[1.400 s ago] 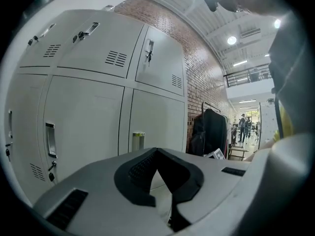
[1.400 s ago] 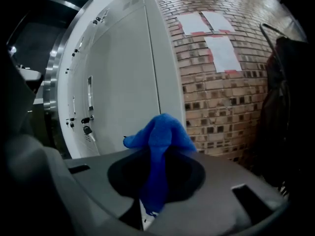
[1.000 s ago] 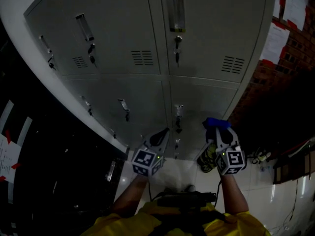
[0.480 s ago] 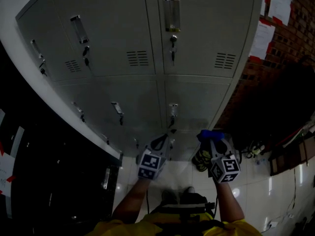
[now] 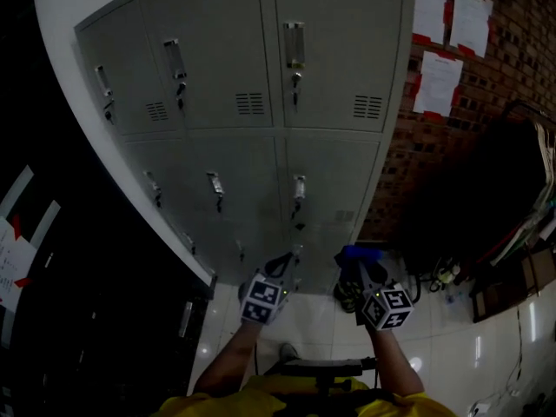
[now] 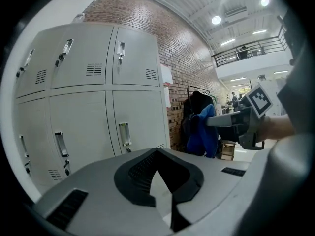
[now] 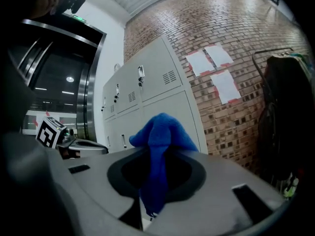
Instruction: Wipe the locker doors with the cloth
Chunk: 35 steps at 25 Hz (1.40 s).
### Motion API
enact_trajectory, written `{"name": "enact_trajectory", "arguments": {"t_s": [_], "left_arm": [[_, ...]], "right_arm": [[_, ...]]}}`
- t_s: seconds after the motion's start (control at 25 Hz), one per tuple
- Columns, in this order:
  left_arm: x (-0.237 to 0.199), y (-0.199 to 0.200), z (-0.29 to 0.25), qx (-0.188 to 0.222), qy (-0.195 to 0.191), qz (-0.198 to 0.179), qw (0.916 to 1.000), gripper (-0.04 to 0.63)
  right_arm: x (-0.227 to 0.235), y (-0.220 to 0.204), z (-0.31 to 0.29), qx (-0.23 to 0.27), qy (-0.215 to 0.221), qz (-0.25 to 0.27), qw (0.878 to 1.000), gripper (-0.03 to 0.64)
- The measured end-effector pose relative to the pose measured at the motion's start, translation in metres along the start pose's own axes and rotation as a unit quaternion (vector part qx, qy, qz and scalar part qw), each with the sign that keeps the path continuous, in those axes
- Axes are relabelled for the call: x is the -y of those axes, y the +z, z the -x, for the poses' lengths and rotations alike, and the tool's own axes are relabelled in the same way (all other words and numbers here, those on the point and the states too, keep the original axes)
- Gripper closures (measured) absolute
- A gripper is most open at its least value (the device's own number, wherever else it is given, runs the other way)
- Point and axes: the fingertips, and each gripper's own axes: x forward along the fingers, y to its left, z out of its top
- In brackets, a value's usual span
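The blue cloth (image 7: 160, 132) looks soft and light. The right gripper (image 5: 368, 276) fingers pinch its bunched fold, near the lockers (image 5: 330, 172). The left gripper (image 5: 283, 266) fingers are clenched, empty.

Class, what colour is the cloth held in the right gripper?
Blue. The cloth shows best in the right gripper view.

Head view dim, murky; gripper views fisheye-warped, ceiling lamps (image 6: 216, 19) glaring
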Motion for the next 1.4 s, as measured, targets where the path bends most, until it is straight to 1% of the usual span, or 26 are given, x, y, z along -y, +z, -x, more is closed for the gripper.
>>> {"name": "enact_trajectory", "arguments": {"t_s": [0.16, 0.32, 0.44, 0.64, 0.76, 0.92, 1.08, 1.28, 1.4], "left_arm": [[0.07, -0.011, 0.032, -0.003, 0.0, 0.007, 1.0, 0.592], [0.158, -0.031, 0.08, -0.004, 0.0, 0.02, 0.9998, 0.592], [0.211, -0.045, 0.118, -0.017, 0.002, 0.029, 0.9995, 0.592], [0.27, -0.047, 0.167, -0.019, 0.002, 0.028, 0.9994, 0.592], [0.295, -0.046, 0.187, -0.016, -0.011, 0.026, 0.9995, 0.592], [0.306, -0.042, 0.21, -0.003, -0.015, 0.015, 0.9998, 0.592], [0.297, -0.046, 0.25, -0.004, -0.004, 0.014, 0.9999, 0.591], [0.259, -0.07, 0.322, -0.015, 0.037, 0.021, 0.999, 0.591], [0.243, -0.082, 0.35, -0.017, 0.045, 0.028, 0.9984, 0.591]], "right_arm": [[0.007, -0.008, 0.088, 0.006, -0.004, -0.002, 1.0, 0.551], [0.014, -0.031, 0.192, 0.001, -0.01, 0.0, 1.0, 0.551], [0.008, -0.049, 0.25, -0.011, -0.008, -0.006, 1.0, 0.551], [-0.009, -0.058, 0.318, -0.012, -0.001, -0.004, 1.0, 0.552], [-0.013, -0.057, 0.345, -0.008, -0.007, -0.003, 1.0, 0.552], [-0.025, -0.049, 0.369, 0.007, -0.013, 0.009, 1.0, 0.552], [-0.047, -0.052, 0.372, 0.005, -0.01, 0.002, 1.0, 0.552], [-0.104, -0.058, 0.364, 0.003, 0.016, 0.01, 1.0, 0.552], [-0.147, -0.058, 0.363, 0.006, 0.034, 0.014, 0.999, 0.552]]}}
